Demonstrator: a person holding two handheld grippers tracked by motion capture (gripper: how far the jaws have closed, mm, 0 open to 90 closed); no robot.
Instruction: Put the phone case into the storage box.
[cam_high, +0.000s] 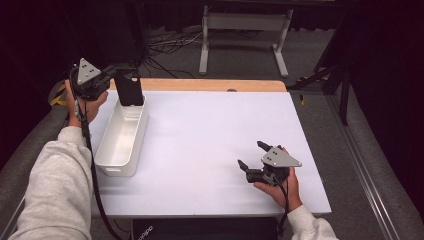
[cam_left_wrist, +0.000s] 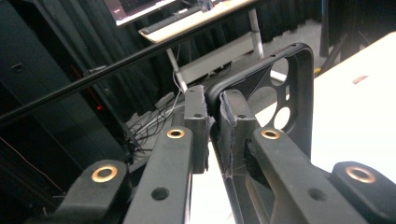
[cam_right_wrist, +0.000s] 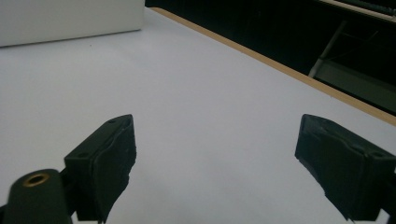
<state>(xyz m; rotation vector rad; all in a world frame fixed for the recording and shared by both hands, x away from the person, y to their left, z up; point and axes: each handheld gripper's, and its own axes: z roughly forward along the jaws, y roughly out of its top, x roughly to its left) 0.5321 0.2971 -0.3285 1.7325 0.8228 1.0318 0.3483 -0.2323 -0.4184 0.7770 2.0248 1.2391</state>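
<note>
Item: black moulded phone case with round camera cut-outs (cam_high: 129, 89), pinched by one edge in the left gripper (cam_high: 111, 76), held above the far end of the long white plastic bin (cam_high: 121, 137) at the bench's (cam_high: 210, 150) far-left corner. Risk: thin edge grip; case may twist free, missing the bin. Right gripper (cam_high: 251, 155): wide, nothing held, near-right edge. Surface: white, wood-trimmed. Room: dark curtains, grey carpet, cables.
</note>
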